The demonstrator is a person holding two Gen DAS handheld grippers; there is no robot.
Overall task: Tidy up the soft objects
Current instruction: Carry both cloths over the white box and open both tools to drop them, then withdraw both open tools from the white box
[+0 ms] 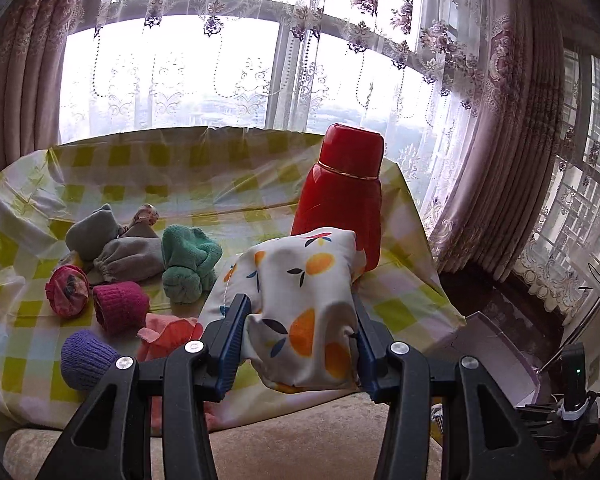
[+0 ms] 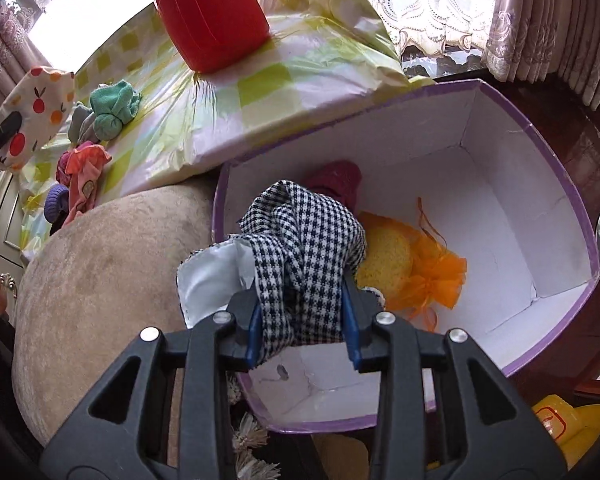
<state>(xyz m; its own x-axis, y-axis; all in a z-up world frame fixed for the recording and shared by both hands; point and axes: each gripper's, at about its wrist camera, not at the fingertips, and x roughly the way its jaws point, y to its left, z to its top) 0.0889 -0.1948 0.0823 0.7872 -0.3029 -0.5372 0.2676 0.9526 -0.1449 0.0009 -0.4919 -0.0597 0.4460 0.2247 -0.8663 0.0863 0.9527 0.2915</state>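
L gripper (image 1: 300,328) is clamped on a white pouch w/ orange fruit print (image 1: 304,304), blue pads pressing into its sides so the fabric bulges between them; pouch is held up off the counter (image 1: 404,292), which wears a yellow-green checked plastic cover. Just beyond and left of the gripper, near the counter's front edge: a purple knit piece (image 1: 85,360), a coral-pink cloth (image 1: 168,334), then a magenta knit roll (image 1: 120,306) and a pink patterned bundle (image 1: 67,290). Farther back sit grey mittens (image 1: 112,248) and a rolled green towel (image 1: 188,264), touching each other. Behind the pouch stands a red thermos (image 1: 340,196), upright, w/ the lace-curtained window past it. R gripper (image 2: 303,320) points steeply down over the near corner of a purple-rimmed white box (image 2: 520,200). A black-and-white houndstooth cloth (image 2: 304,248) lies between its jaws, white lining flopped out to the left; whether the pads still press it I can't tell, fabric fills the gap on both sides. Cloth hangs over the box's inside. Deeper in the box: a yellow sponge-like piece (image 2: 384,256) touching an orange organza bag (image 2: 436,276), and a dark red knit item (image 2: 336,182) behind the cloth. Box sits beside a beige cushion (image 2: 100,280), below the counter edge.
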